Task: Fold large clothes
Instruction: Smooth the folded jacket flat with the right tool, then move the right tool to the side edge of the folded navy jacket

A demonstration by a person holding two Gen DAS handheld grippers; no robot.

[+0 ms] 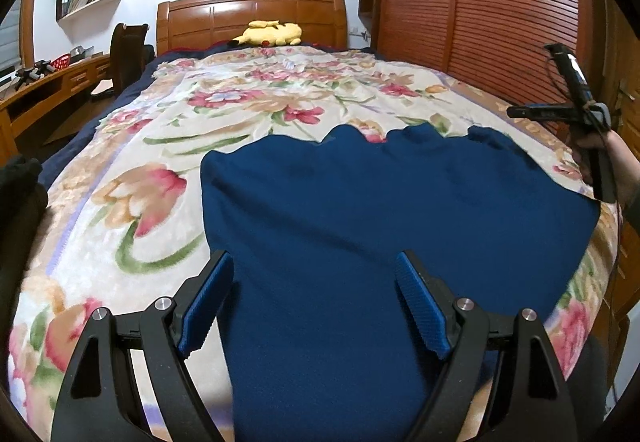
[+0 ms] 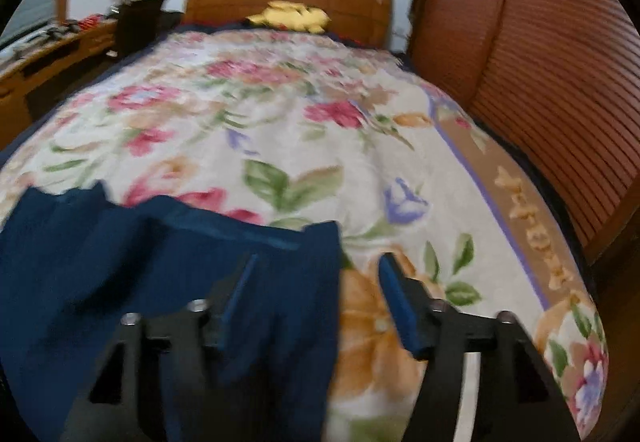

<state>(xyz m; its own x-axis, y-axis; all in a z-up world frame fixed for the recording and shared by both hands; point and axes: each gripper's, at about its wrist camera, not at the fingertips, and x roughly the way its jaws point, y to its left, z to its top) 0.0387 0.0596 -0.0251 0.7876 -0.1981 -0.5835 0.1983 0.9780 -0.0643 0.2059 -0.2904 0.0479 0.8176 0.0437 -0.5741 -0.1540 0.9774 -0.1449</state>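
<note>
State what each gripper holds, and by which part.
Nothing. The left gripper and right gripper both stand open above the blue garment, pads clear of it.

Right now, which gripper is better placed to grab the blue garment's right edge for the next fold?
Right. The right gripper is open and straddles the edge of the blue garment on the floral blanket. The left gripper is open too, but sits over the garment's middle, away from that edge.
</note>
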